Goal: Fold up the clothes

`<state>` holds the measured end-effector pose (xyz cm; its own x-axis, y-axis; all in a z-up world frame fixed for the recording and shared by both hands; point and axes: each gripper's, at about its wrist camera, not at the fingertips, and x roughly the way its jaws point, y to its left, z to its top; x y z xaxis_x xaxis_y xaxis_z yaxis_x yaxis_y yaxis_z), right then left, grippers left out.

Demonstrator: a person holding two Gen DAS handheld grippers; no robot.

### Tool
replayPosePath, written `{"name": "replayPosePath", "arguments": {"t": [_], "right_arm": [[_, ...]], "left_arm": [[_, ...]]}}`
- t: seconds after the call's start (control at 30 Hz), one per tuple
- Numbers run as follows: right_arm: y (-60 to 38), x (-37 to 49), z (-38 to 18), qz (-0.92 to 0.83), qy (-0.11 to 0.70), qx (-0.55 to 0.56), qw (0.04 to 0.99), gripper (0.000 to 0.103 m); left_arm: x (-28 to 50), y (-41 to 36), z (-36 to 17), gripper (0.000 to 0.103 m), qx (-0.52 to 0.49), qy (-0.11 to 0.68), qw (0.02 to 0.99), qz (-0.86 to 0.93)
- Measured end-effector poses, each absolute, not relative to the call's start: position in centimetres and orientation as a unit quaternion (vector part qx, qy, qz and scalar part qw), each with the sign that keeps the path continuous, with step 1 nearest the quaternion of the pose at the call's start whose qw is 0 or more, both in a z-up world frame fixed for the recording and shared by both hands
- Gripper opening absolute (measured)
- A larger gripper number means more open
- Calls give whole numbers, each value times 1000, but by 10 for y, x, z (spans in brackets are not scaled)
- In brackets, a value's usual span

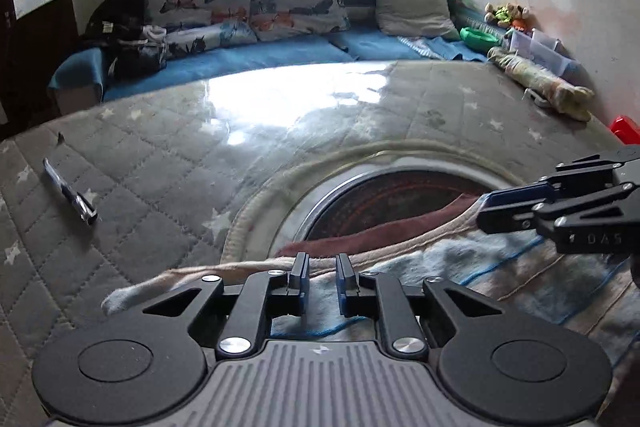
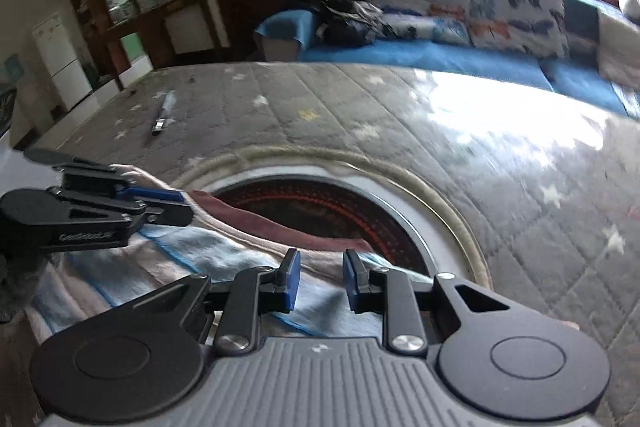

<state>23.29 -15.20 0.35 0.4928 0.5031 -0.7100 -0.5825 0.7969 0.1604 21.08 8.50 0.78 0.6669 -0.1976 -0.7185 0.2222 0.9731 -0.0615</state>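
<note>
Nearest me, the left gripper [image 1: 323, 281] has its jaws drawn almost together on the near hem of the striped garment [image 1: 460, 267], and the right gripper [image 2: 319, 281], jaws narrow, seems to pinch the same edge further along, though I cannot tell how firmly. The garment lies spread across the quilted table cover [image 1: 160, 163], partly over the round heater opening [image 1: 392, 195]. Folding looks barely begun; beyond, a pen [image 1: 70, 195] lies apart.
</note>
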Motion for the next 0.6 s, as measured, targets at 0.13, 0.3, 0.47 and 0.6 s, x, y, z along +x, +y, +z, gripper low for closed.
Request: {"name": "replayPosePath", "arguments": {"t": [0.13,0.3,0.47,0.6], "right_arm": [[-132,226,5,346,386,-66,853,23],[-109,215,-1,377,386,-93,837,23],[-96,190,-3,411,381,-120,819,28],[-90,162,-2,439,374,-138,805,31]], "left_arm": [[213,81,8,16,11,390,913,-119],[215,83,0,16,5,399,909,-119],[215,85,-1,16,3,398,910,-120],[213,85,-2,16,1,395,911,-118]]}}
